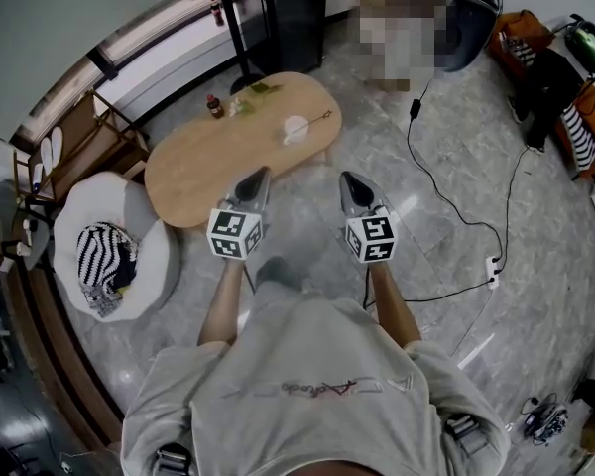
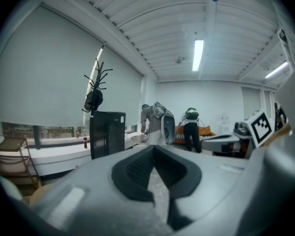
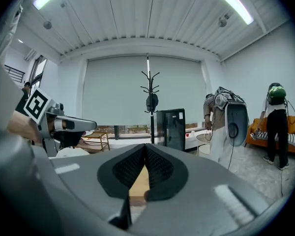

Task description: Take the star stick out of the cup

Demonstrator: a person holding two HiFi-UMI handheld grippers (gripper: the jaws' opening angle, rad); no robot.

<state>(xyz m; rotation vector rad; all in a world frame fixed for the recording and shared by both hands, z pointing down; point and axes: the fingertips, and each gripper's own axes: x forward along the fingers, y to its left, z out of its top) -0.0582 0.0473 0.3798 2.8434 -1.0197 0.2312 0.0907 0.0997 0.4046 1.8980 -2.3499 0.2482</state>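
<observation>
The left claw (image 1: 261, 175) and right claw (image 1: 347, 178) are both closed with nothing between their tips, held side by side at the near edge of the wooden tabletop (image 1: 203, 167). Farther along the tabletop stands the white cup (image 1: 295, 130), well apart from both claws. The star stick (image 1: 318, 119) sits in it, slanting out to the right.

Inspection of my own kit: I wear a light grey short-sleeved T-shirt (image 1: 307, 365) with a thin line of reddish script (image 1: 317, 390) across it. Dark strap buckles (image 1: 174, 458) show at both lower edges. My left gripper (image 1: 262, 174) and right gripper (image 1: 346, 178) have tapered silver-grey jaws, and each carries a white cube (image 1: 236, 234) printed with black square markers. In both gripper views the housing (image 2: 64, 200) is smooth grey and the pads (image 3: 130, 168) are black and ribbed.
</observation>
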